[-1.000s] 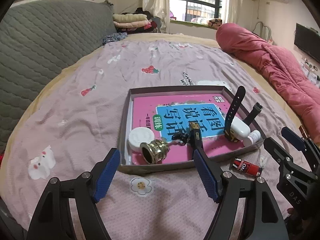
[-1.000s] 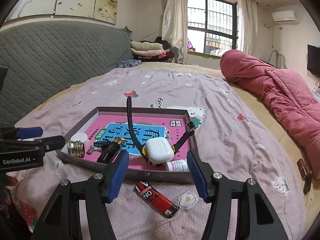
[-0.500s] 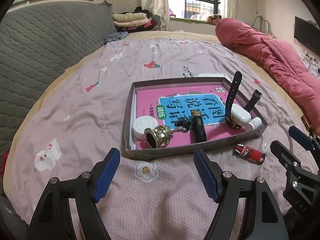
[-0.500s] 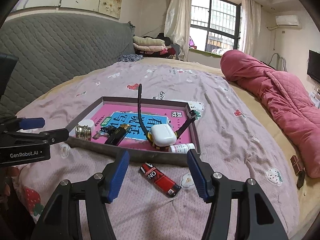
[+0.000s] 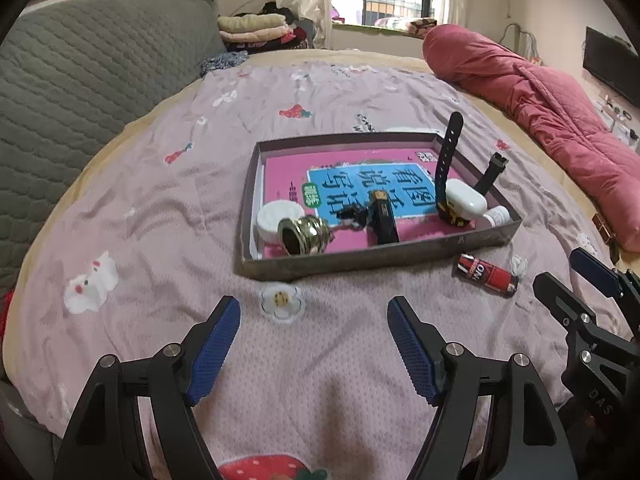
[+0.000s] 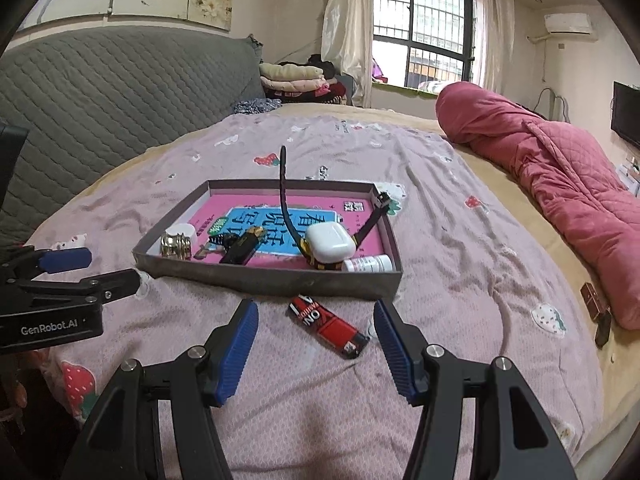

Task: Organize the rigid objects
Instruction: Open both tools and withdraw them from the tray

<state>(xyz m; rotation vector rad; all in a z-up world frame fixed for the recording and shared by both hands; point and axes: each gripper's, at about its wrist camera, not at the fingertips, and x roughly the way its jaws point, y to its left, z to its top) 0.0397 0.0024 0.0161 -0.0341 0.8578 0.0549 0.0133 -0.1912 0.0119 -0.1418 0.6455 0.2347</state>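
The black left tool (image 6: 76,268) carries "GenRobot.AI" in white on its side. The right tool (image 5: 596,280) shows "DAS" on its black body. The red and black lighter (image 6: 328,326) on the bed reads "ON". The pink and blue booklet (image 5: 360,188) in the grey cardboard tray (image 5: 360,262) bears large Chinese characters, seen upside down.
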